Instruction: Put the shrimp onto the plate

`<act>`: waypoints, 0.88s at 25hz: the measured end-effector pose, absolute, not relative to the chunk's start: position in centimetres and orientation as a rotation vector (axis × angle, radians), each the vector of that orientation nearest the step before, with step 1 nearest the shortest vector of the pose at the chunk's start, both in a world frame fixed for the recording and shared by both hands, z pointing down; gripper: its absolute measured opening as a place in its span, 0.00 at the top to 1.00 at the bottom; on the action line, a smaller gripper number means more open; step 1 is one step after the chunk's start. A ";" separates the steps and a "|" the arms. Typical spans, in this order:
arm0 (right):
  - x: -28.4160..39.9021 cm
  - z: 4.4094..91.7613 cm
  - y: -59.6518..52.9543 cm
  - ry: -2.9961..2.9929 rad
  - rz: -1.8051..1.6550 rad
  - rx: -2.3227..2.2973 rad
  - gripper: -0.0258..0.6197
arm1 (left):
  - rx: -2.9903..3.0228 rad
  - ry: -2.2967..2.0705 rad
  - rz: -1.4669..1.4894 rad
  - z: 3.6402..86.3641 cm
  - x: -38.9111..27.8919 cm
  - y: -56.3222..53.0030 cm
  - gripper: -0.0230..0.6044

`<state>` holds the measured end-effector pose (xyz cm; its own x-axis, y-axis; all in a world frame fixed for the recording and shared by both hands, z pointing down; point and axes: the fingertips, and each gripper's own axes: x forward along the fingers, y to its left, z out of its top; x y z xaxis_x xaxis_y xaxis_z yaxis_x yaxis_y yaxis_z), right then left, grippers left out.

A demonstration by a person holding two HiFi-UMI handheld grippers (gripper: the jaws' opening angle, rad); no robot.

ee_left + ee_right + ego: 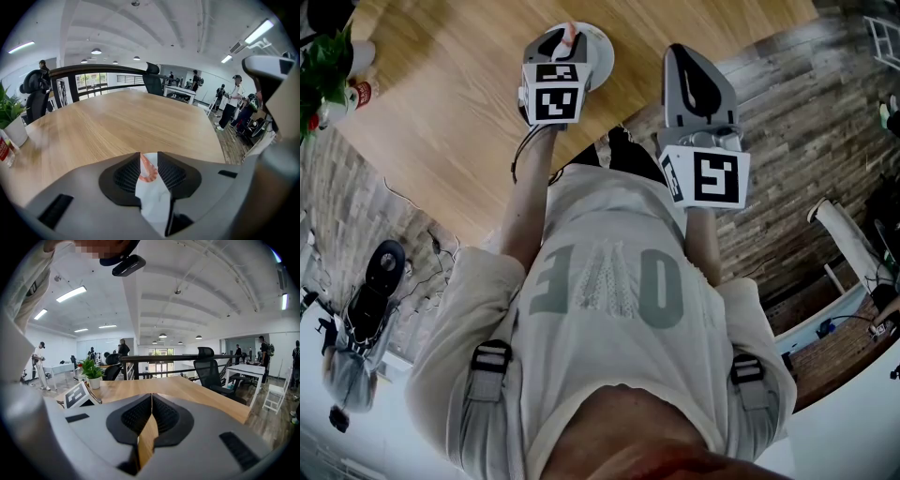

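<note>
At the far left of the pale wooden tabletop [459, 103] a white pot [17, 132] holds a green leafy plant [323, 56]. Just beside it stands a small red-and-white container [358, 94]; we cannot tell what is in it.

Further right, we hold the left gripper [561, 42] over a round white plate [602, 56] that sits near the tabletop's edge. In the left gripper view its dark ribbed fingers [126, 176] pinch a small curled orange-pink shrimp [147, 171] between them. The shrimp's tail points up out of the gap. Below the shrimp, the white of the plate fills the gap between the fingers. From the head view the shrimp shows as a pinkish sliver at the gripper's tip, over the plate. We cannot tell whether it touches the plate's surface. What we see of the plate around the gripper is plain white.

To the right, the right gripper [680, 52] hangs over the tabletop's edge, where the pale wood meets the dark plank floor [806, 103]. It is apart from the plate. Its black ribbed fingers [136, 416] are pressed together, with only a thin seam between them.
</note>
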<state>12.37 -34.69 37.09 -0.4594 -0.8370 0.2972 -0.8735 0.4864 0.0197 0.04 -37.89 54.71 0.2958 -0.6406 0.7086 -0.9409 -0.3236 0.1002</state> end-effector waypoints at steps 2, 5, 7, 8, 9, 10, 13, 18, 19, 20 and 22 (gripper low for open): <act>12.2 36.9 -34.6 -2.474 0.189 1.453 0.93 | 2.067 -1.426 0.752 53.9 -0.2 -38.1 0.79; 12.0 36.4 -34.5 -2.492 0.171 1.445 0.93 | 2.085 -1.478 0.697 51.9 -0.5 -38.8 0.79; 11.7 35.8 -34.6 -2.509 0.150 1.438 0.93 | 2.108 -1.522 0.657 50.0 -0.9 -39.4 0.79; 11.5 35.5 -34.7 -2.519 0.134 1.433 0.93 | 2.124 -1.545 0.637 48.9 -1.1 -39.7 0.79; 11.3 35.1 -34.8 -2.531 0.115 1.427 0.93 | 2.141 -1.569 0.614 47.8 -1.3 -40.0 0.79; 11.0 34.6 -34.9 -2.545 0.096 1.423 0.93 | 2.160 -1.595 0.587 46.5 -1.6 -40.3 0.79; 10.0 32.7 -35.5 -2.597 0.072 1.436 0.93 | 2.222 -1.684 0.501 42.3 -2.3 -40.6 0.80; 8.8 29.4 -36.2 -2.679 -0.086 1.400 0.93 | 2.312 -1.900 0.332 34.8 -3.8 -39.5 0.92; 8.5 28.8 -36.4 -2.695 -0.107 1.404 0.93 | 2.332 -1.948 0.300 33.2 -4.2 -39.0 0.94; 8.2 28.1 -36.7 -2.714 -0.130 1.403 0.93 | 2.356 -1.990 0.265 31.6 -4.6 -38.6 0.95; 7.5 27.1 -37.0 -2.759 -0.156 1.390 0.93 | 2.411 -2.048 0.171 28.3 -5.1 -37.6 0.95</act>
